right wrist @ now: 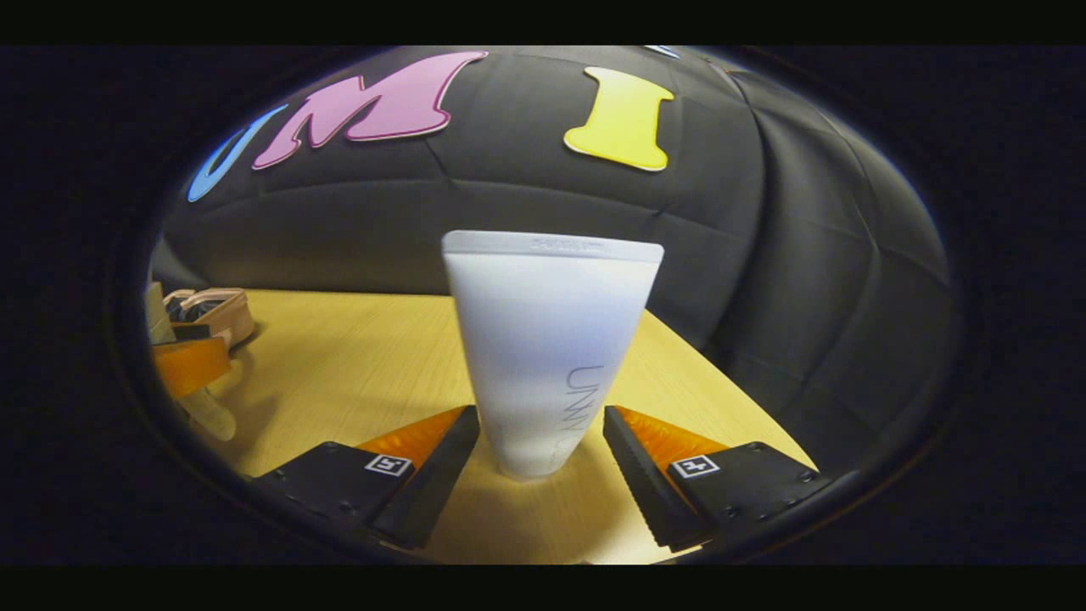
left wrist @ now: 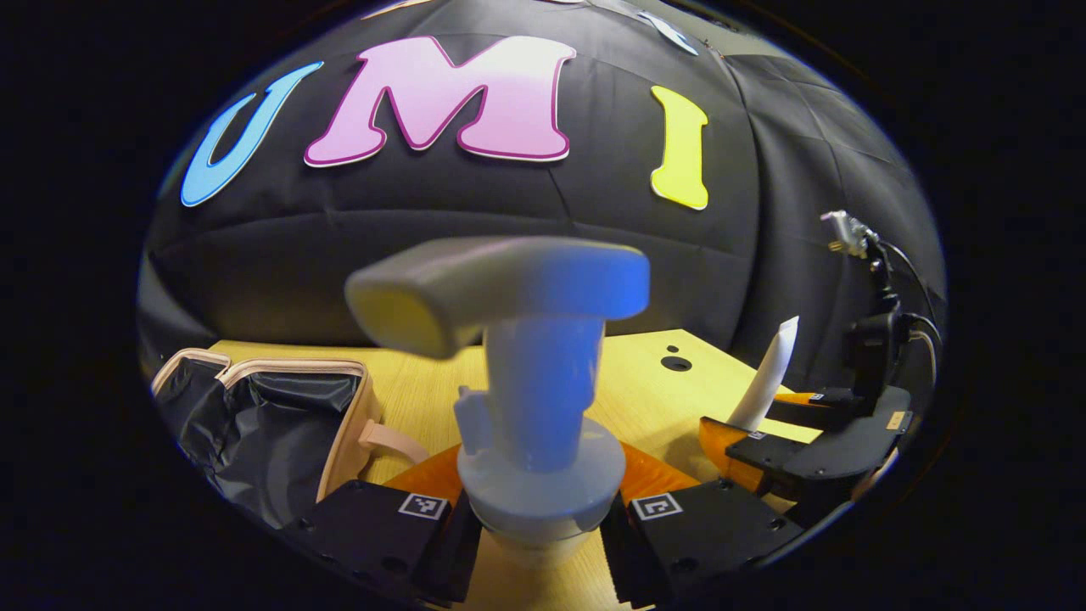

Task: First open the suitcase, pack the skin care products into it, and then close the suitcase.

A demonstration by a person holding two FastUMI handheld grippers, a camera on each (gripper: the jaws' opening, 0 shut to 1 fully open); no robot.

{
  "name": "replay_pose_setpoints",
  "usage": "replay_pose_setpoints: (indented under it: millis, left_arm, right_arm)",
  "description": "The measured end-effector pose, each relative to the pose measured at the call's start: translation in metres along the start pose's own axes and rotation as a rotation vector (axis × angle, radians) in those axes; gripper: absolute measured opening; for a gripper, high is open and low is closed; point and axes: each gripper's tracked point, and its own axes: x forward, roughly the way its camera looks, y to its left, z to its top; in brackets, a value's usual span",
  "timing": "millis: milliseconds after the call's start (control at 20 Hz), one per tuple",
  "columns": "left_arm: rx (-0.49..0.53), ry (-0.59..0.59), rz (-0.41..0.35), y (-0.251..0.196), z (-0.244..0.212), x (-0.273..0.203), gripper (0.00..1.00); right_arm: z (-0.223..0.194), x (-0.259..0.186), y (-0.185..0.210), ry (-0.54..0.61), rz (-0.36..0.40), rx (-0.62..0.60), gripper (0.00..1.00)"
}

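Closest in the left gripper view, a white pump bottle (left wrist: 539, 441) stands upright between the two black fingers of the left gripper (left wrist: 540, 518). Both fingers appear to press against its collar, though the contact is partly hidden at the lower edge. The pump head points left, blurred by nearness.

Behind it lies the pale wooden bench (left wrist: 645, 382). On the left of the bench sits the suitcase (left wrist: 271, 424), a small beige case lying open, its dark lining showing. On the right, the right gripper (left wrist: 768, 428) reaches in level over the bench, with a white tube (left wrist: 770, 378) rising between its fingers.

In the right gripper view, that white tube (right wrist: 547, 356) stands upright on the bench (right wrist: 339, 373), crimped end up. The right gripper (right wrist: 543, 475) points straight ahead with its fingers spread either side of the tube's base, a gap showing on each side, so nothing is clamped. At the far left edge are the left gripper's orange finger (right wrist: 191, 365) and part of the suitcase (right wrist: 221, 310).
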Motion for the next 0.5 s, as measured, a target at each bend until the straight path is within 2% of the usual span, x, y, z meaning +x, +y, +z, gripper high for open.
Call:
replay_pose_setpoints:
  millis: [150, 200, 250, 300, 500]
  left_arm:
    - [-0.013, 0.004, -0.024, -0.005, 0.000, -0.004, 0.64]
    - [-0.015, 0.005, -0.028, -0.005, 0.000, -0.006, 0.64]
    - [-0.018, 0.005, -0.029, -0.005, 0.000, -0.008, 0.64]
    - [-0.021, 0.006, -0.030, -0.005, 0.000, -0.010, 0.64]
    - [-0.040, 0.006, -0.013, 0.003, -0.002, -0.015, 0.64]
  right_arm:
    - [-0.001, 0.009, 0.004, 0.013, 0.013, 0.007, 0.86]
    - [-0.001, 0.008, 0.004, 0.021, 0.009, -0.003, 0.67]
    - [-0.001, 0.010, 0.007, 0.018, 0.022, -0.003, 0.60]
    - [-0.001, 0.011, 0.009, 0.018, 0.036, 0.003, 0.63]
    - [0.004, 0.007, 0.012, -0.010, 0.060, 0.011, 0.47]
